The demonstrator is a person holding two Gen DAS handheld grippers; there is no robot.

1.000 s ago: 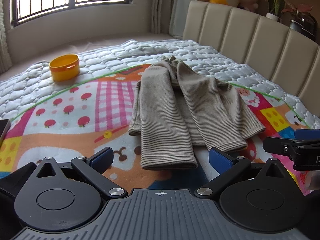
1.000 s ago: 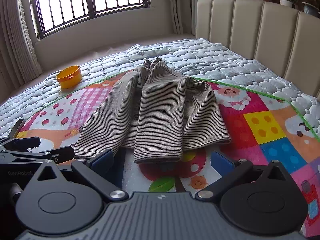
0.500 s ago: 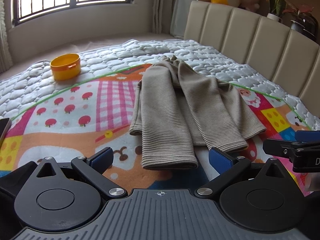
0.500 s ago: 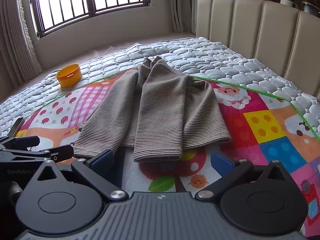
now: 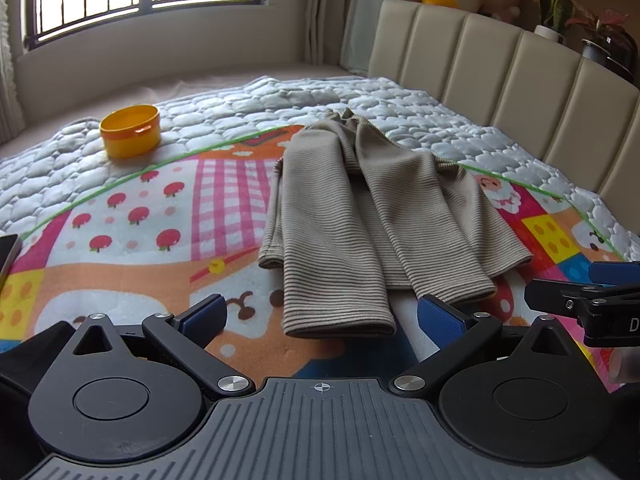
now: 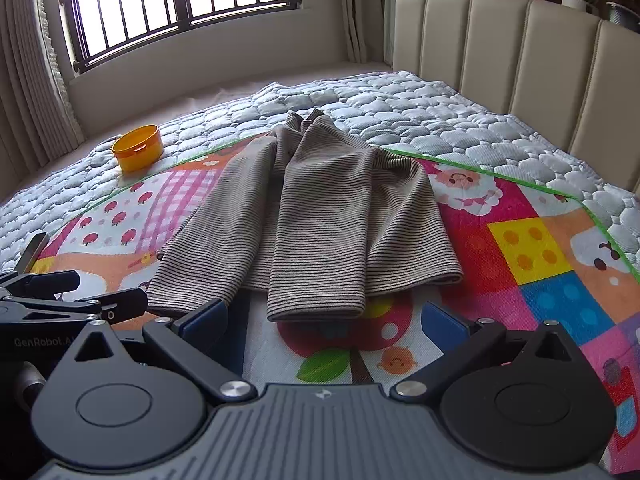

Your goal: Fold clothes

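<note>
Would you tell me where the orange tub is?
In both views the orange tub sits far left on the quilted bedspread, beyond the mat, left of the sweater.

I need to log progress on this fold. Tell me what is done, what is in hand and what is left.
Done: the striped top lies flat on the colourful mat with both sleeves folded in over its body. In hand: nothing; the left gripper and right gripper are both open at the hem end, with no cloth between their fingers. Left: probably folding the hem up toward the collar to finish.
</note>
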